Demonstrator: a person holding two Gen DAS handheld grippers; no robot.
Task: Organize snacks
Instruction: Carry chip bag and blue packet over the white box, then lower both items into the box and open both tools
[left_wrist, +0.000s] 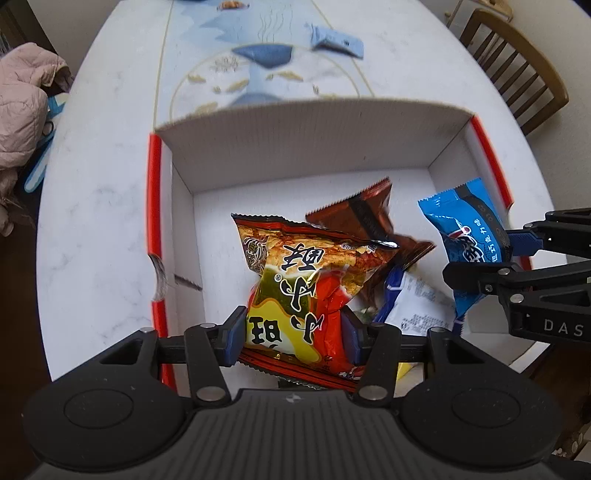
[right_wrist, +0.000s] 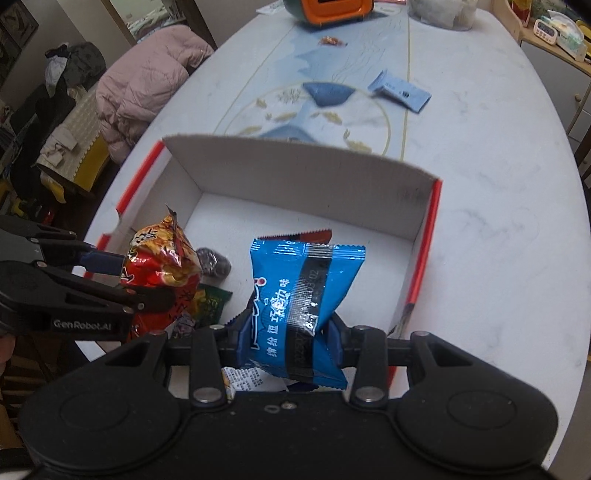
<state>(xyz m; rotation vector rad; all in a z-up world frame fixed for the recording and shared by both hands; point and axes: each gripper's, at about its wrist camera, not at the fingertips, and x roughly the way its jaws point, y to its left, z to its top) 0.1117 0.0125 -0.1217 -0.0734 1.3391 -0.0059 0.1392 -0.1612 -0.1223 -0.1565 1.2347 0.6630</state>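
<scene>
Both claws pinch snacks above the box (left_wrist: 295, 144): left claw (left_wrist: 293, 332) red packet (left_wrist: 295, 295), right claw (right_wrist: 286, 338) blue packet (right_wrist: 299, 310).

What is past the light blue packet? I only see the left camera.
Observer: An orange box sits at the table's far end.
Child: What's under the red bag?
Observer: A green packet lies in the carton beside the red bag.
Child: Anything else there?
Observer: A dark round snack lies behind that bag.
</scene>
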